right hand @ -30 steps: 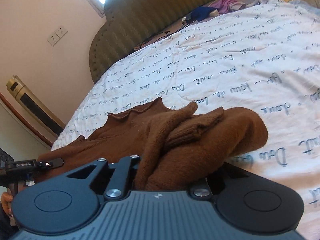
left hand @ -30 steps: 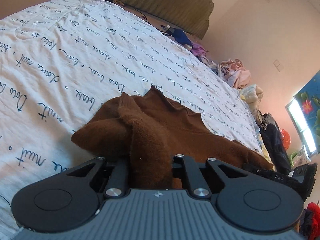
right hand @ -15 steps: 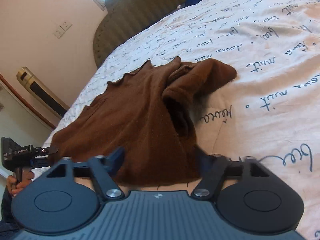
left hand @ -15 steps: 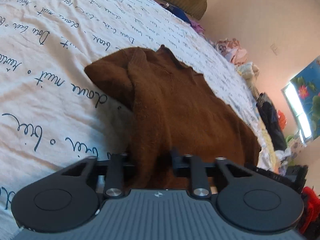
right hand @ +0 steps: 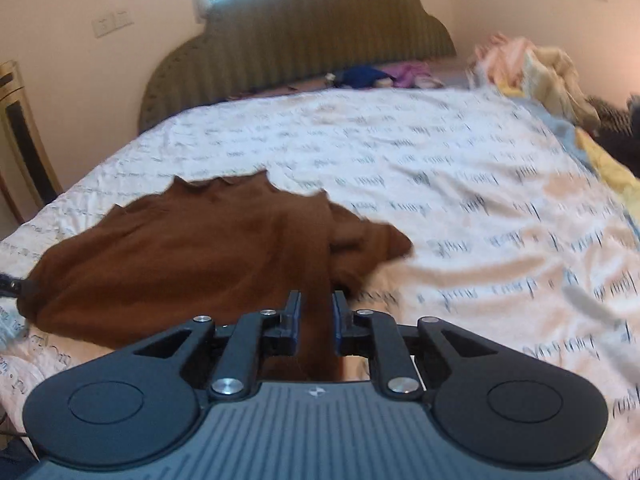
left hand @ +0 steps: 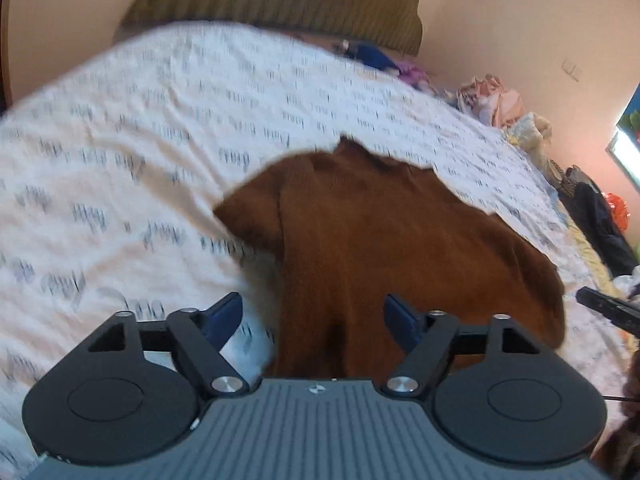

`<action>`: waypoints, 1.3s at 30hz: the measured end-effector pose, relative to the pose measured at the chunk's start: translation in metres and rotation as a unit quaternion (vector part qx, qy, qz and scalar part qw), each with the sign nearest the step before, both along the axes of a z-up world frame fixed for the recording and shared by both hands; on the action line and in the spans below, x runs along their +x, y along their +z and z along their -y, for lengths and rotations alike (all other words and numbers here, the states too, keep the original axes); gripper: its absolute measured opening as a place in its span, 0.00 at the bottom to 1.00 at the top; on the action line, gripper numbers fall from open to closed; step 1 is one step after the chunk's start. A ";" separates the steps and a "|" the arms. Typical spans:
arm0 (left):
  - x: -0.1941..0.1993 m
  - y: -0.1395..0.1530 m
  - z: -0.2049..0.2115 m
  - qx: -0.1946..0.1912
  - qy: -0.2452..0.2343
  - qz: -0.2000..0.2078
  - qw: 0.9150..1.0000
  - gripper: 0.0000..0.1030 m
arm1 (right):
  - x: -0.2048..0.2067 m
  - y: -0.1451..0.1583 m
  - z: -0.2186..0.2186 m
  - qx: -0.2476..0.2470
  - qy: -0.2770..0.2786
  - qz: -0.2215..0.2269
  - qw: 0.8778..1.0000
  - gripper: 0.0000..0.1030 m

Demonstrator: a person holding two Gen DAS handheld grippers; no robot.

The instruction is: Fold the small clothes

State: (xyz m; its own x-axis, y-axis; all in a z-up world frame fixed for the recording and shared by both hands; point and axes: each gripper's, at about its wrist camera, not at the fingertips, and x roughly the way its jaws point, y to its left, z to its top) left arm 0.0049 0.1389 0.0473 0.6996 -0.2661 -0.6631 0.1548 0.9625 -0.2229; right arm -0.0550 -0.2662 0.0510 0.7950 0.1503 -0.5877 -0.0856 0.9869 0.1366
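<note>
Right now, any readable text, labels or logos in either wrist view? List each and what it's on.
None can be read.
Bedspread: dark cursive script in rows all over, too motion-blurred in both views to make out a word.
Right gripper housing: small white emblem, a mark and no letters.
Left gripper housing: the same small emblem, no letters.
Brown sweater: no tag or print shows.

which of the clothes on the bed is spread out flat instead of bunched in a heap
The brown sweater lies spread flat on the white printed bedspread, nearest the cameras. The blue garment, the purple one and the pink and cream pile are crumpled heaps at the far edges.
</note>
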 end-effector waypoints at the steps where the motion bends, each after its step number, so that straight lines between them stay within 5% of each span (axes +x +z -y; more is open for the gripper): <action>1: 0.002 0.012 0.012 0.041 0.002 0.036 0.998 0.80 | 0.010 0.006 -0.014 -0.005 0.020 0.011 1.000 0.47; 3: 0.015 0.025 0.034 0.103 -0.014 0.084 0.991 0.95 | 0.035 0.009 -0.037 -0.019 0.047 0.024 0.998 0.82; 7: 0.059 0.016 0.076 0.178 -0.025 0.112 0.977 0.98 | 0.093 -0.010 -0.059 -0.034 0.030 0.001 0.999 0.82; 11: 0.123 -0.042 0.086 0.254 0.012 0.028 0.967 0.91 | 0.145 -0.043 -0.056 -0.055 0.002 -0.045 0.997 0.82; 12: 0.136 -0.053 0.079 0.254 0.031 0.002 0.967 0.90 | 0.156 -0.052 -0.052 -0.072 -0.016 -0.055 0.996 0.82; 15: 0.141 -0.053 0.036 0.161 0.074 -0.026 0.984 0.95 | 0.167 -0.054 -0.034 -0.068 -0.060 -0.061 0.994 0.85; 17: 0.126 -0.040 0.024 0.140 0.081 -0.014 0.987 0.94 | 0.152 -0.040 -0.030 -0.054 -0.065 -0.039 0.996 0.85; 20: 0.106 -0.034 0.032 0.172 0.077 0.015 0.982 0.97 | 0.120 -0.027 -0.045 -0.062 -0.019 -0.002 0.998 0.85; 26: 0.099 -0.041 0.041 0.187 0.070 0.007 0.980 0.97 | 0.124 -0.050 -0.066 -0.117 -0.009 -0.040 0.992 0.86; 33: 0.095 -0.038 0.042 0.190 0.070 0.008 0.979 0.98 | 0.075 -0.006 -0.111 -0.206 0.030 0.060 0.976 0.89; 39: 0.089 -0.032 0.044 0.203 0.059 0.012 0.977 0.99 | 0.044 -0.002 -0.147 -0.240 0.085 0.087 0.963 0.94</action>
State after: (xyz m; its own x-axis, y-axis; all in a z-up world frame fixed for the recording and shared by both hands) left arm 0.0935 0.0946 0.0153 0.7259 0.0989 -0.6807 0.0379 0.9824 0.1831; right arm -0.0111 -0.1192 0.0487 0.8755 0.0309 -0.4822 -0.2320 0.9023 -0.3633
